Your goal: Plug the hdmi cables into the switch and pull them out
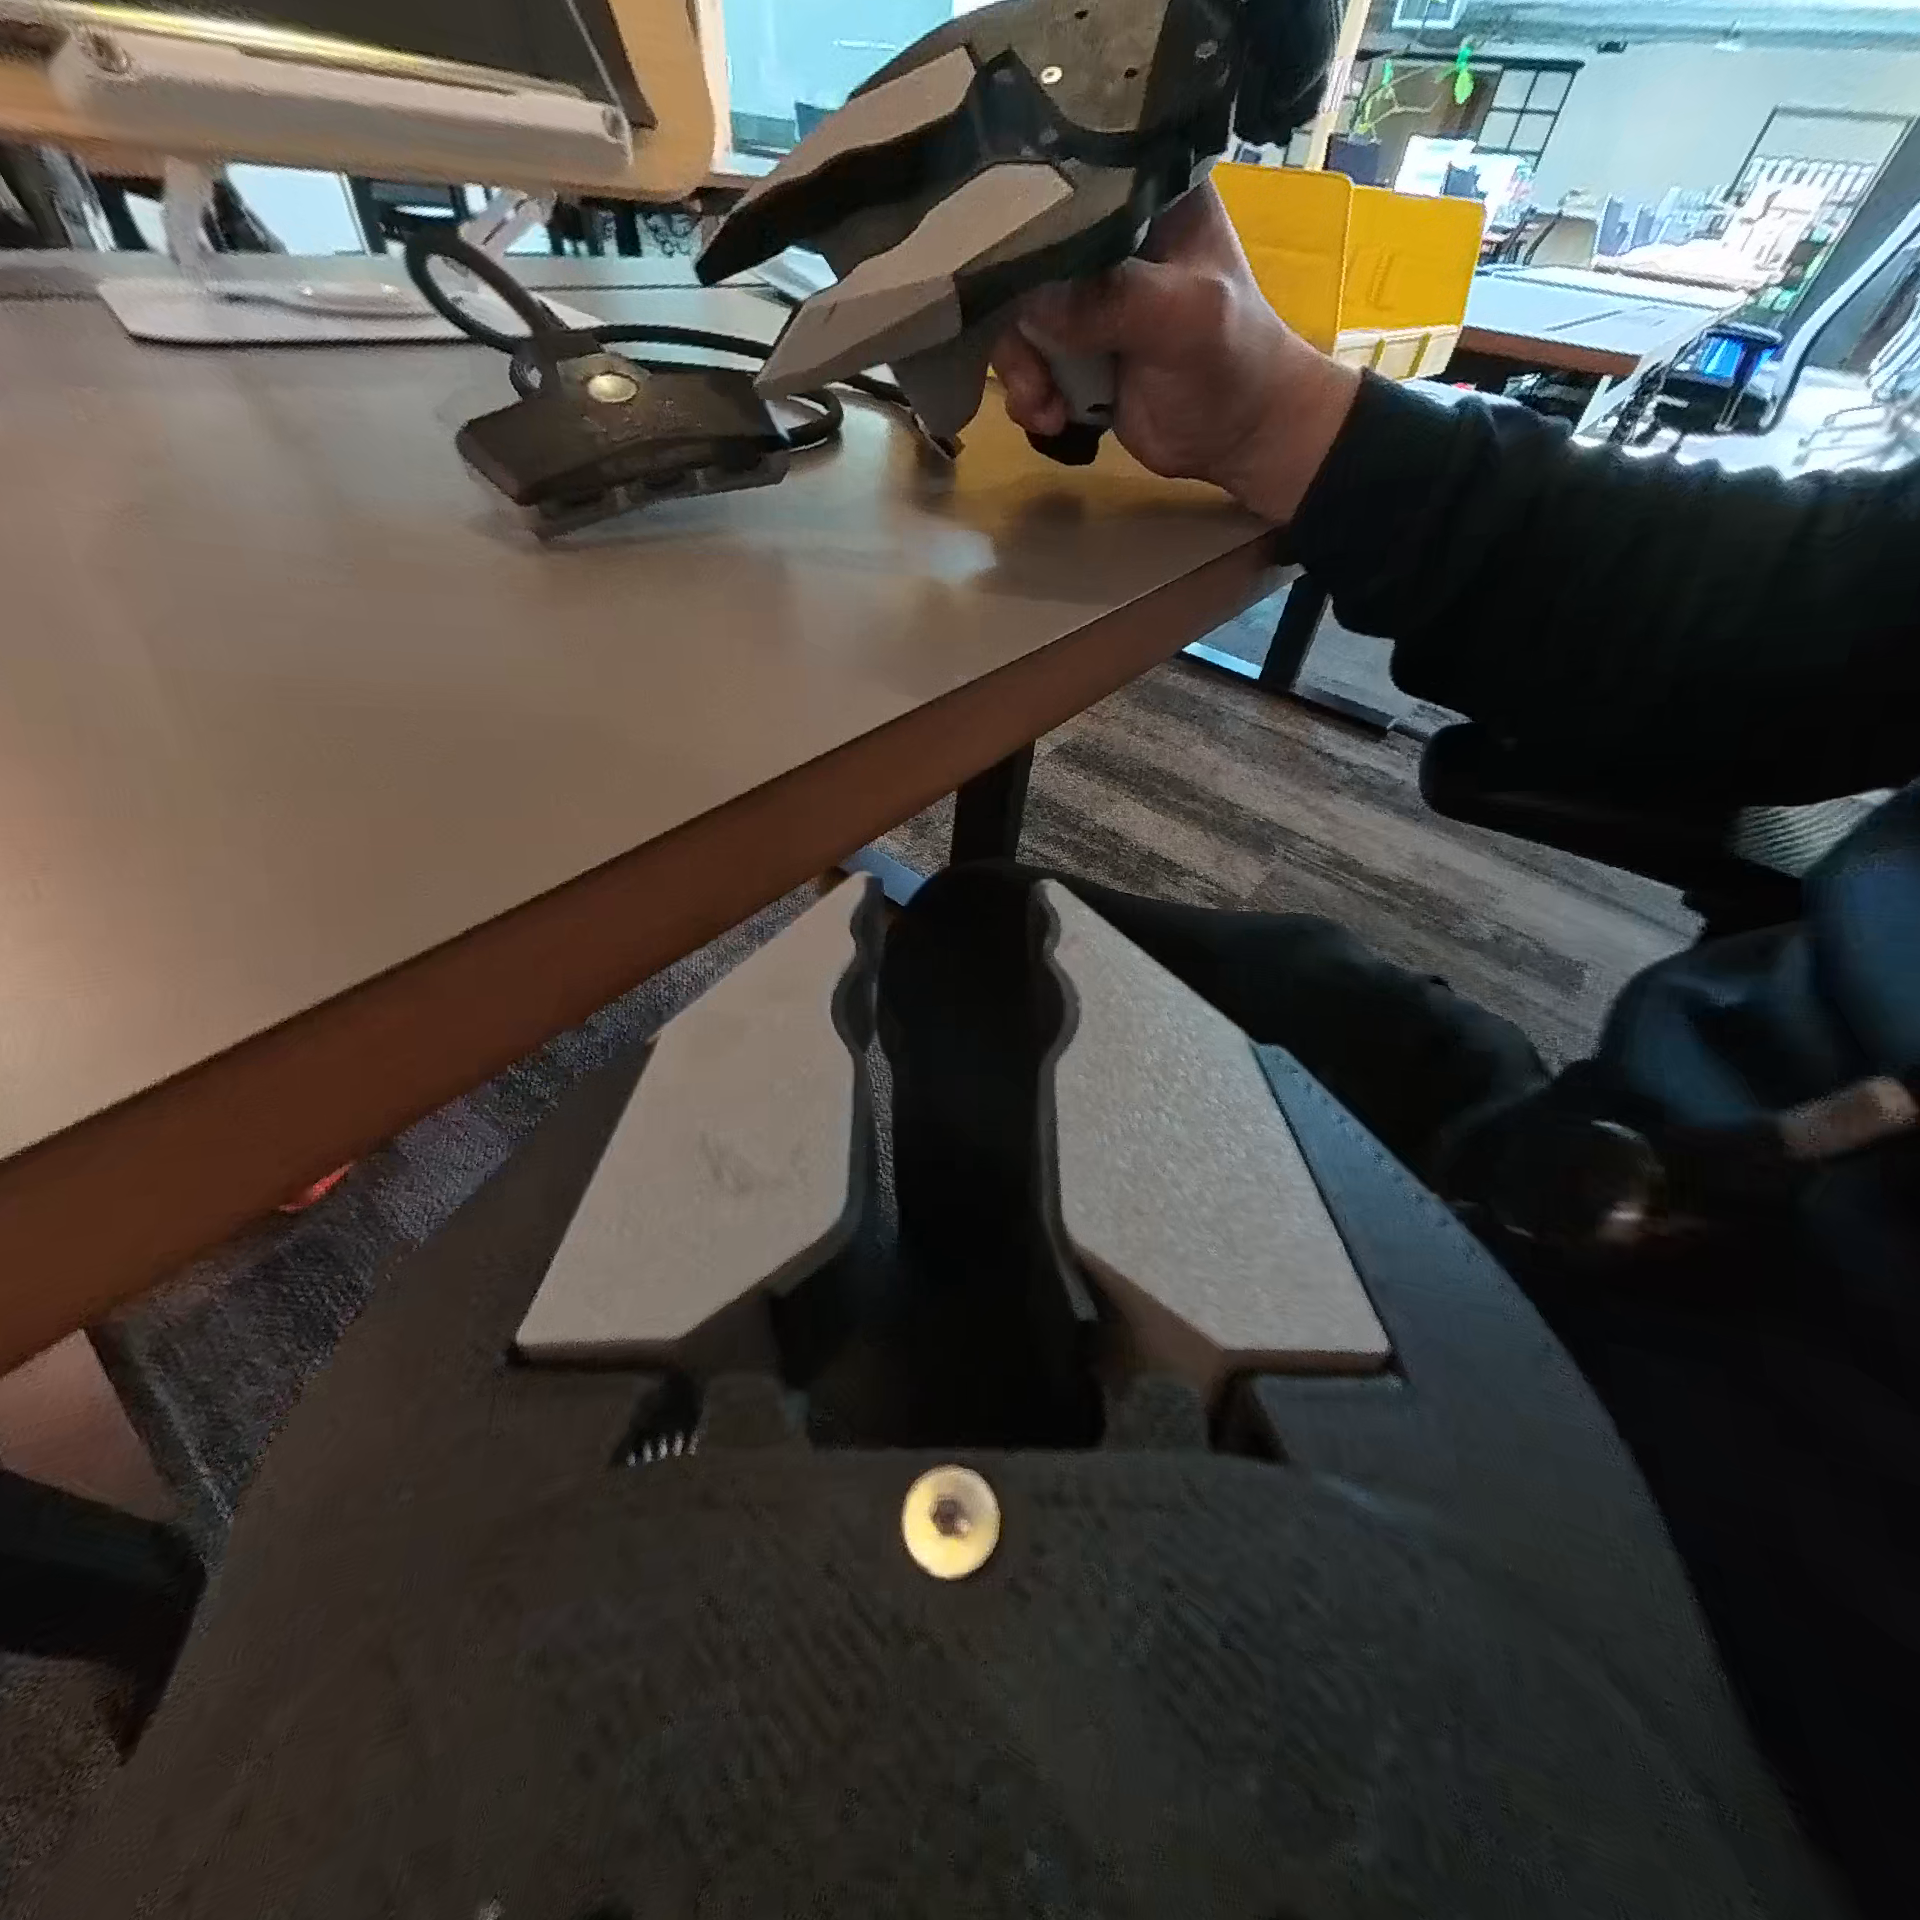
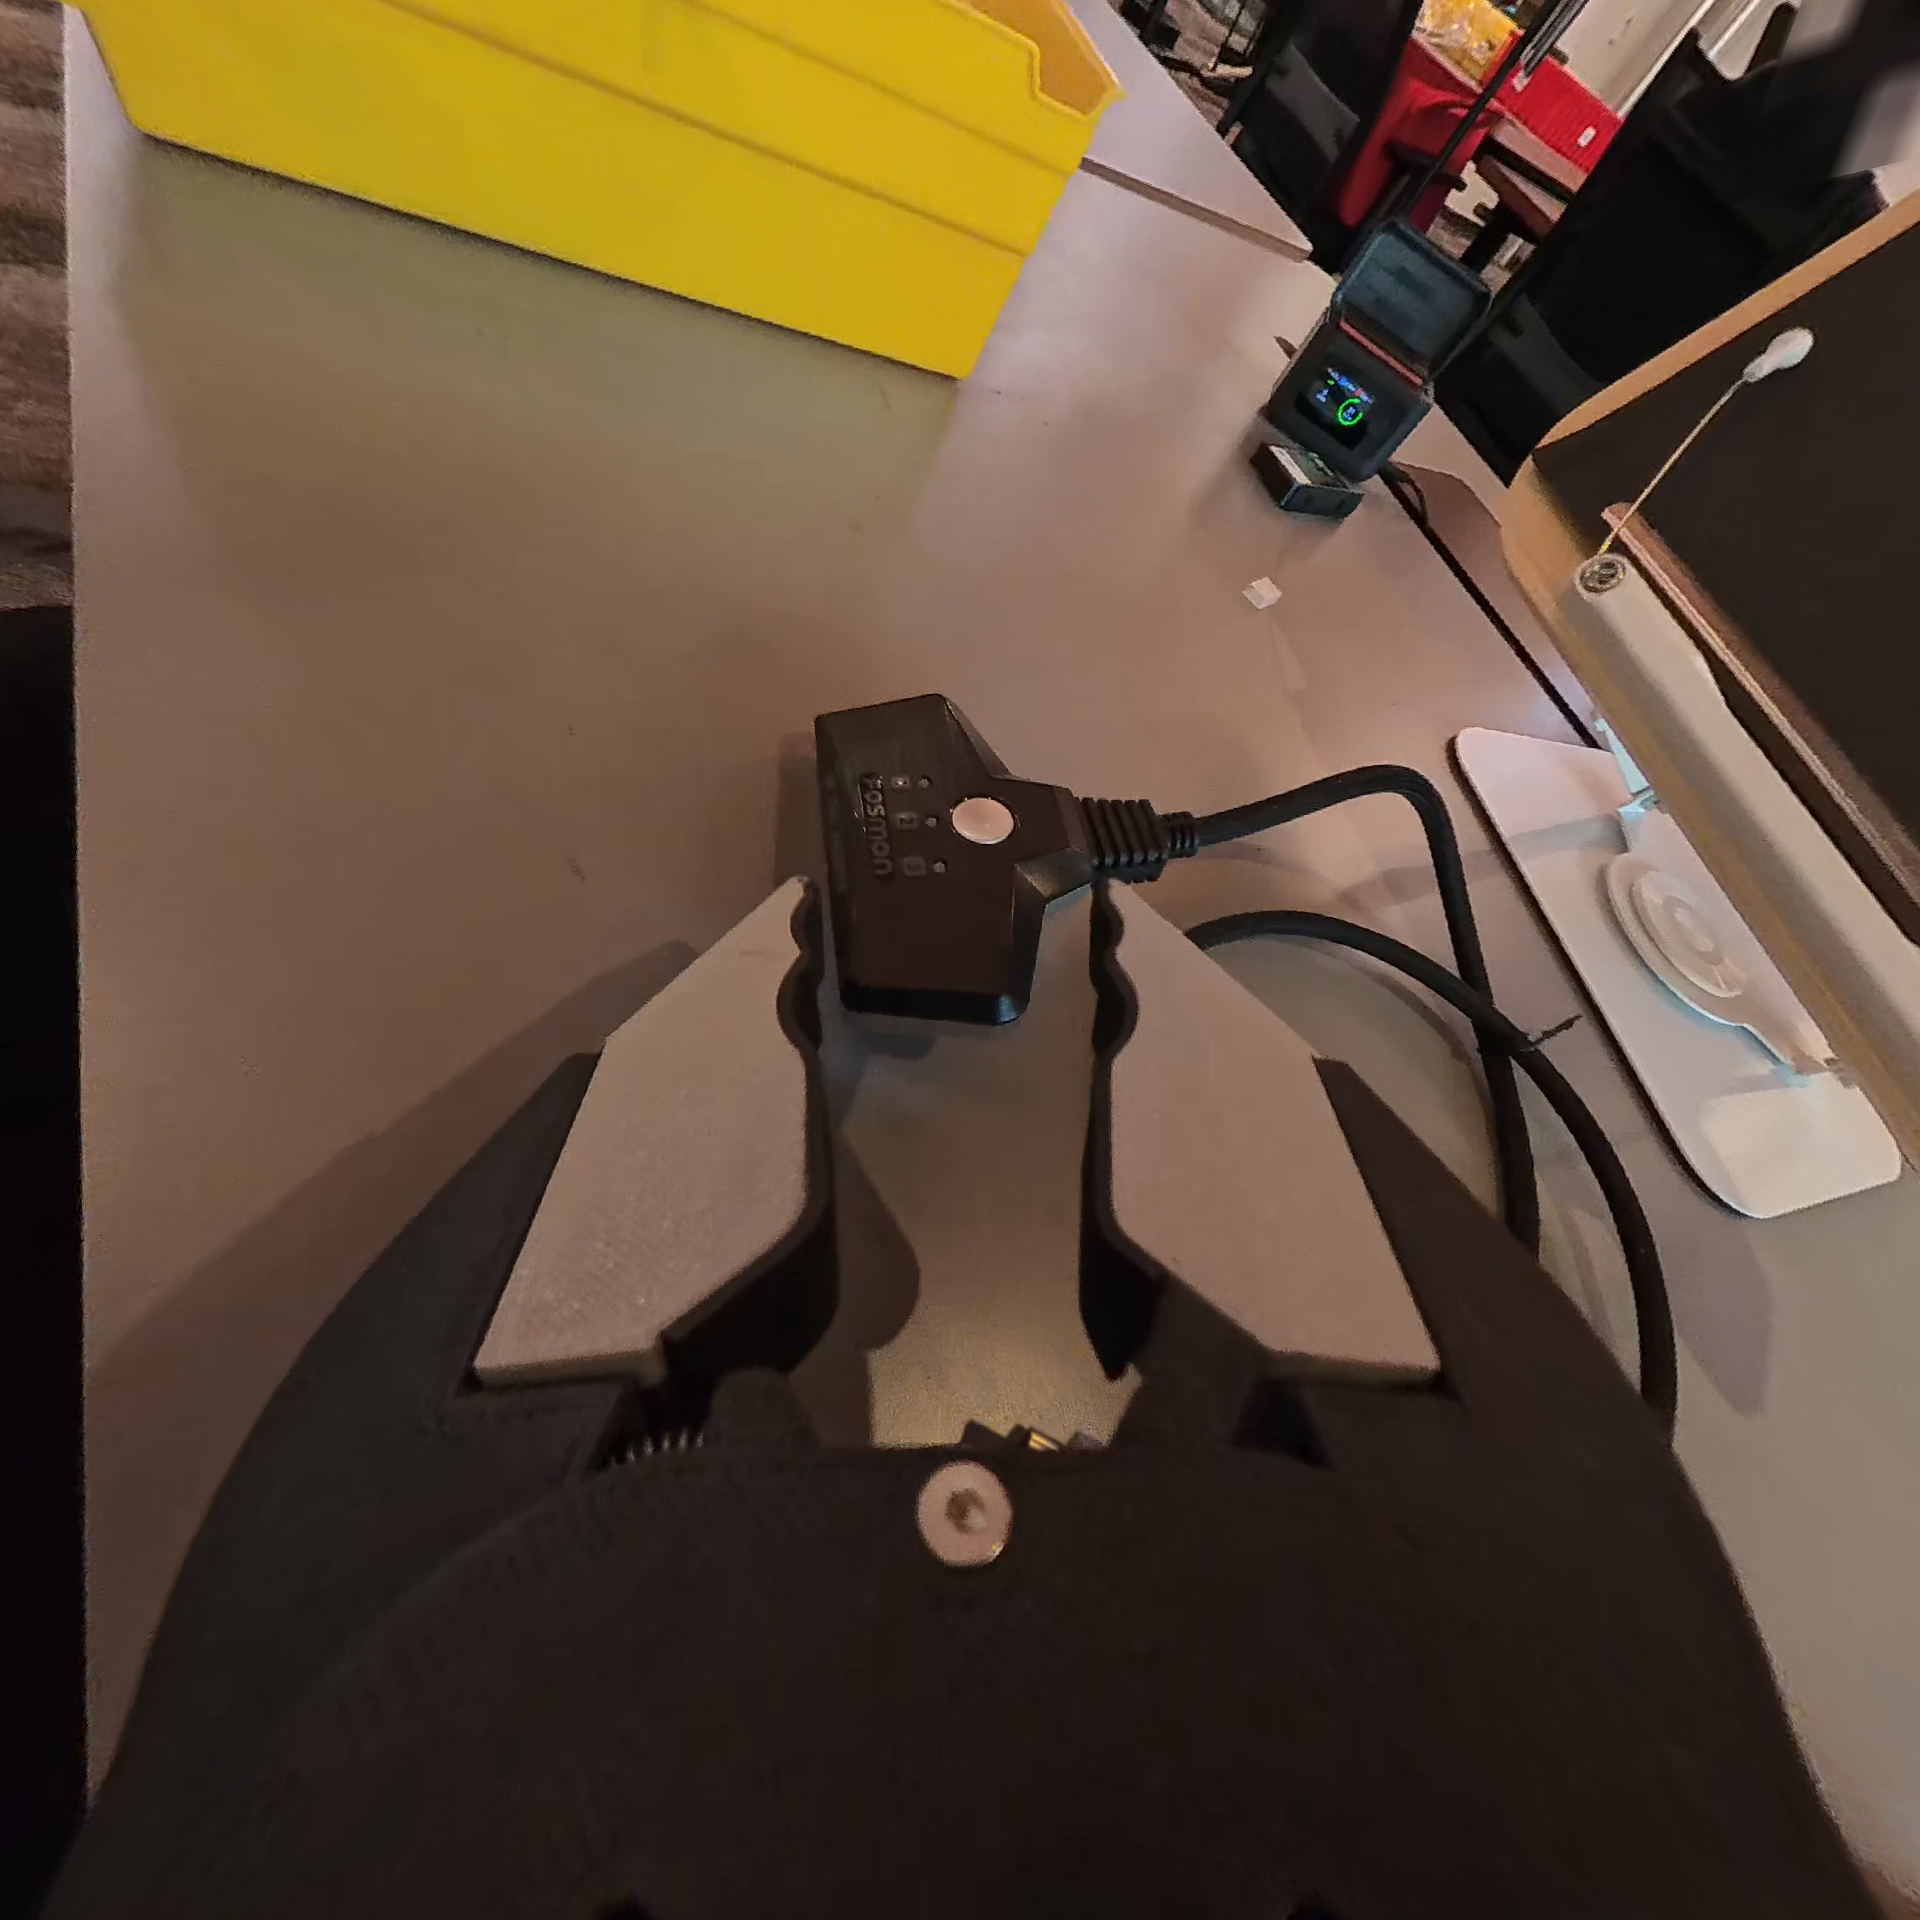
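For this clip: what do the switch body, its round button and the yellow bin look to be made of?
Switch: apparently hard black plastic, matte with a faint brushed sheen, moulded edges. Its round button: looks metallic, silvery and reflective, though it could be plated plastic. Yellow bin: likely moulded plastic, smooth and slightly glossy, with a stepped rim. The right tongs stand open around the switch's near end.

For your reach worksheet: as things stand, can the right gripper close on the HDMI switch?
Probably yes. The right gripper is open just short of the switch, with nothing between them; the attached cable leaves sideways, off the path.
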